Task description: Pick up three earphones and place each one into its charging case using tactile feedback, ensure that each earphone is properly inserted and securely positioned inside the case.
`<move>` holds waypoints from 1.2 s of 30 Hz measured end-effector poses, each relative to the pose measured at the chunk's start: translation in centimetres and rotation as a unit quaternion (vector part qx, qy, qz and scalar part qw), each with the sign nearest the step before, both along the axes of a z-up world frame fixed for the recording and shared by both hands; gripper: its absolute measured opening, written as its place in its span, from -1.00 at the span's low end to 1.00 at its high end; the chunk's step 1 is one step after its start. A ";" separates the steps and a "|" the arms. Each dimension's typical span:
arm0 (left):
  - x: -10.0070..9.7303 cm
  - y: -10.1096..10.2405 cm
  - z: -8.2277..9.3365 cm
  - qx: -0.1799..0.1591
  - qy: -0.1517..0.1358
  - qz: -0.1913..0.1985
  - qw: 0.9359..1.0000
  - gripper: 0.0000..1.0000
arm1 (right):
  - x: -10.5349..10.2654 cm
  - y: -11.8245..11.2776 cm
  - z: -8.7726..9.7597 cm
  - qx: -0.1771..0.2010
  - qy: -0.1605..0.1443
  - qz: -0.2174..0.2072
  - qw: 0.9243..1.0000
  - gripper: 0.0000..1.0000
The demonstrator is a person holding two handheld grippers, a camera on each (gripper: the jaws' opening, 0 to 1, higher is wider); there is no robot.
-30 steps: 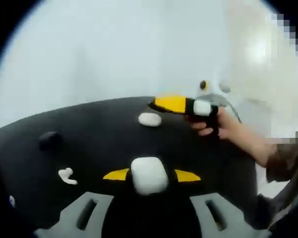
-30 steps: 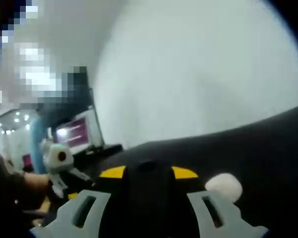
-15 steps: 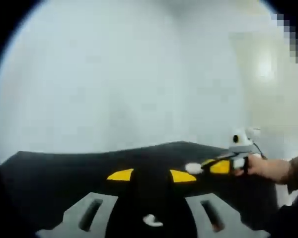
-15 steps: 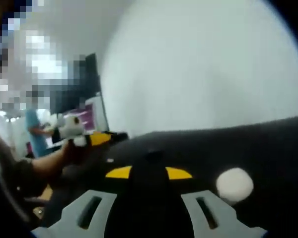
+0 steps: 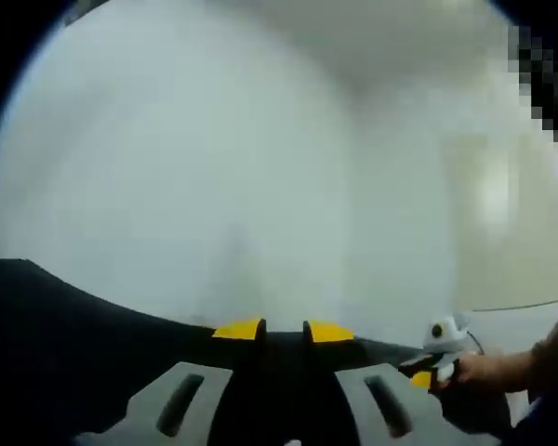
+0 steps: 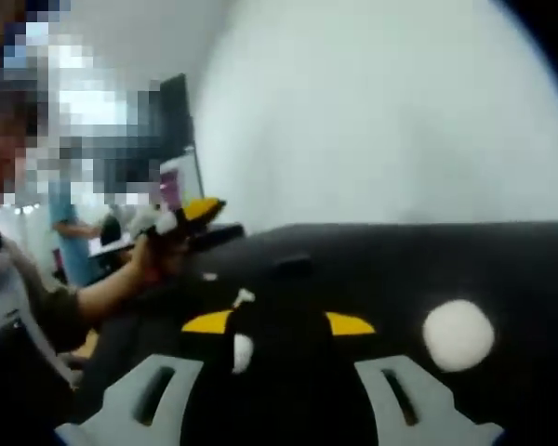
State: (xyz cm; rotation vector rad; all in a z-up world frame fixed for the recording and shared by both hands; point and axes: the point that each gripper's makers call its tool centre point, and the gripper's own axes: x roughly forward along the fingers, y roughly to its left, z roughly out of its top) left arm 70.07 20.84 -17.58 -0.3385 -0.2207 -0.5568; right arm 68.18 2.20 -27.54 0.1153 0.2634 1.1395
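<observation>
A white case [image 6: 458, 334] lay shut on the black mat [image 6: 502, 269]; right gripper [image 6: 277, 325] gaped wide beside an earphone [image 6: 243, 348]; left gripper [image 5: 283, 331] stood narrow, empty.

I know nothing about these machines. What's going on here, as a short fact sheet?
surface: black mat
right tool: jaws apart; a small white piece, likely an earphone, between them; whether it is gripped is unclear
left tool: yellow tips close together, nothing seen between them
white case: on the mat, right of the right tool in its view
backdrop: white wall
</observation>
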 end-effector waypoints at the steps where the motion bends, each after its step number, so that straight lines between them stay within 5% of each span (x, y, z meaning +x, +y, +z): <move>1: -0.1 0.2 0.2 -0.003 0.000 -0.001 1.000 -0.71 | -0.1 0.0 -0.3 -0.016 0.010 -0.013 1.000 -0.23; 4: -0.9 0.3 1.2 -0.034 -0.011 -0.013 0.999 -0.72 | -1.8 1.1 1.1 -0.051 -0.062 -0.028 0.996 -0.24; 7: -1.0 0.3 1.7 -0.040 -0.016 -0.014 0.999 -0.74 | -4.9 3.3 0.6 -0.080 -0.073 0.007 0.994 -0.17; 10: -0.8 -0.2 1.6 -0.049 -0.010 -0.027 0.998 -0.74 | -5.5 4.3 0.4 -0.100 -0.103 -0.016 0.989 -0.13; 12: -0.6 -0.7 1.2 -0.049 -0.003 -0.032 0.998 -0.74 | -5.2 4.2 -0.3 -0.111 -0.084 -0.060 0.988 -0.05; 13: -0.4 -1.0 0.9 -0.045 0.001 -0.033 0.998 -0.74 | -5.3 3.9 -1.6 -0.121 -0.031 -0.087 0.988 0.05; 14: -0.3 -1.4 0.7 -0.042 0.005 -0.036 0.998 -0.74 | -5.6 3.5 -2.1 -0.121 -0.009 -0.104 0.987 0.15; 19: -0.5 -2.0 1.1 -0.047 0.000 -0.054 0.997 -0.74 | -6.5 1.2 -2.5 -0.095 0.002 -0.163 0.982 0.11; 21: -0.8 -1.9 1.6 -0.051 -0.007 -0.057 0.997 -0.74 | -7.4 1.1 -2.5 -0.089 0.014 -0.162 0.983 -0.05; 25: -1.1 -1.5 2.3 -0.070 -0.013 -0.069 0.995 -0.73 | -7.6 2.6 -3.0 -0.082 0.044 -0.154 0.984 -0.06; 36: -2.7 -2.2 3.0 -0.068 -0.026 -0.089 0.993 -0.72 | -3.6 4.5 -4.3 -0.159 0.017 -0.145 0.976 0.07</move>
